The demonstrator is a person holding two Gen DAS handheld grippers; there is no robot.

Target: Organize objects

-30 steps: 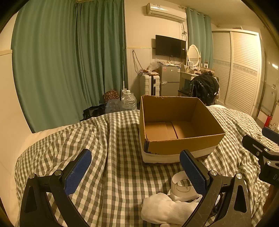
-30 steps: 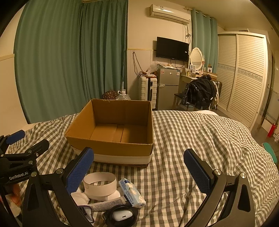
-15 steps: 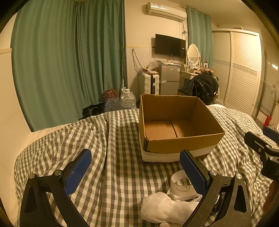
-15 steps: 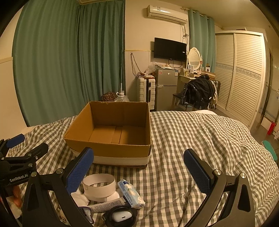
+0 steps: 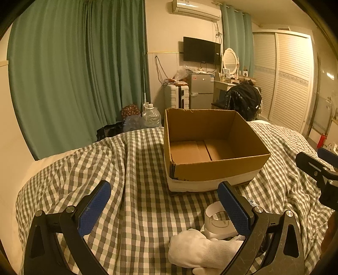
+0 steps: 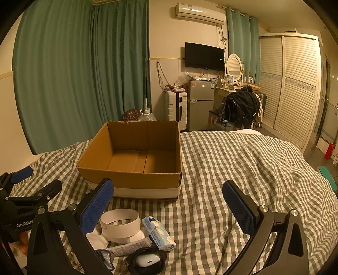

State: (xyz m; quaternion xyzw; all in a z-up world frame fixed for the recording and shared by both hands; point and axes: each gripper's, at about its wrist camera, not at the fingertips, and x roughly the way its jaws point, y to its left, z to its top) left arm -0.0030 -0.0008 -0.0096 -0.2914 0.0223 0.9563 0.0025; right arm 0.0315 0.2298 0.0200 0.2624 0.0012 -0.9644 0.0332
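Here, one box [image 6: 135, 179], two open claws [image 6: 168, 203].

Open brown cardboard box [image 6: 135, 167] sits on the checked bed [image 6: 232, 169]; nearer left, a white tape ring [image 6: 119, 224] beside wide-apart right tongs [image 6: 168, 208].

green curtains [image 6: 84, 74] | wall TV [image 6: 204, 56] | air conditioner [image 6: 200, 11] | louvred wardrobe [image 6: 293, 84] | warm light

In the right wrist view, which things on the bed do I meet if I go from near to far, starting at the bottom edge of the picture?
White earbud case in its black ring, then the tube, then the white paper ring, then the empty cardboard box.
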